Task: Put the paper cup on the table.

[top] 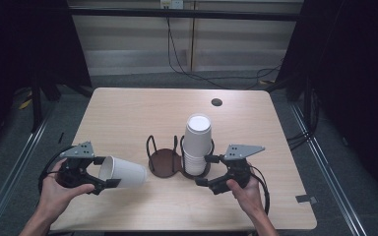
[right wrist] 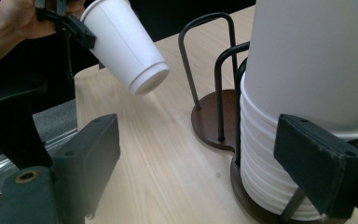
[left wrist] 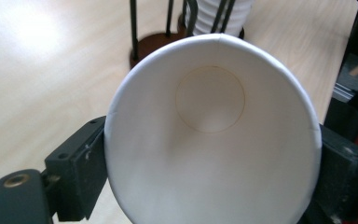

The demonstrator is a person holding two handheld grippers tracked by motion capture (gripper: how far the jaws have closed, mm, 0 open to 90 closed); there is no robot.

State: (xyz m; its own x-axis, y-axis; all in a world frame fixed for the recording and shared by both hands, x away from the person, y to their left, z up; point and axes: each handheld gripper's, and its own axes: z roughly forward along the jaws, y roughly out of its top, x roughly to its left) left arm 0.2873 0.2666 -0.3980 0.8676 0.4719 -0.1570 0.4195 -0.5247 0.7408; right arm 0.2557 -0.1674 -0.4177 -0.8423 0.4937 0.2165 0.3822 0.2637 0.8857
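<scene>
1. Desk (top: 128, 113): pale wood, with a small dark hole (top: 216, 102) toward its far edge, beyond the rack.
2. Rack (top: 165, 160): brown double base with black wire uprights, near the middle of the desk. Its left bay is empty.
3. Stack (top: 197, 142): white paper cups nested upright in the rack's right bay, rising well above the wires.
4. Cup (top: 123, 172): single white paper cup, lying tilted on its side just left of the rack and clear of it. Its mouth faces the left gripper and its base points toward the rack. In the right gripper view it hangs above the desk surface.
5. Left gripper (top: 102, 172): left of the rack, jaws clamped on the cup's rim from both sides; the left gripper view shows the rim squeezed between the pads.
6. Right gripper (top: 205, 170): just right of the rack's front, jaws wide. One jaw sits beside the foot of the stack, the other stands apart; nothing is held.
</scene>
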